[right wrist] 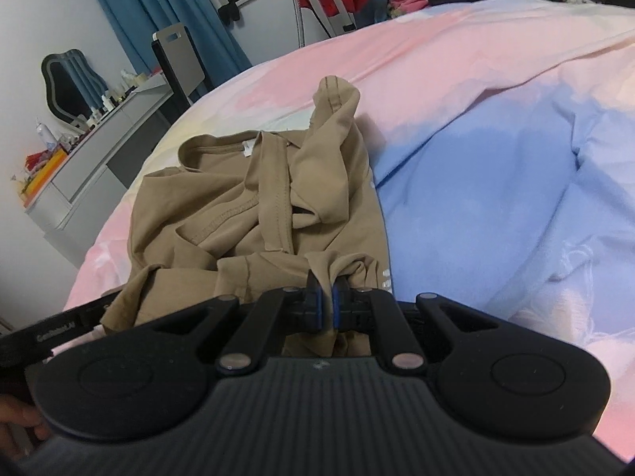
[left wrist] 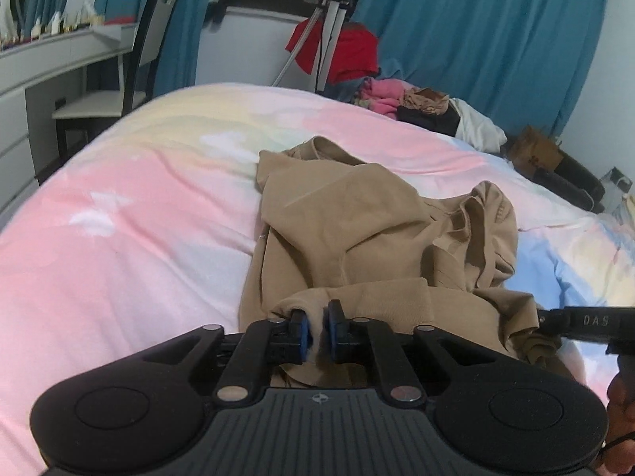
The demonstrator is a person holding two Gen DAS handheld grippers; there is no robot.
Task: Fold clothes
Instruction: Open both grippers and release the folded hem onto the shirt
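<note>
A crumpled tan T-shirt point(left wrist: 357, 218) lies on the pastel pink, yellow and blue duvet point(left wrist: 119, 218), its collar at the far end. My left gripper point(left wrist: 317, 331) is at the shirt's near edge. Its blue pads stand a small gap apart, with a fold of the hem lying loosely between them. In the right wrist view the same T-shirt point(right wrist: 238, 206) is bunched, one sleeve sticking up. My right gripper point(right wrist: 327, 305) is shut on a pinch of the shirt's near edge. Both grippers sit low over the bed, side by side.
A pile of pink, tan, black and white clothes point(left wrist: 416, 107) lies at the far edge of the bed. Behind it stand a tripod point(left wrist: 329, 27) with a red garment and blue curtains point(left wrist: 496, 31). A chair point(left wrist: 131, 79) and a dresser point(right wrist: 91, 150) are on the left.
</note>
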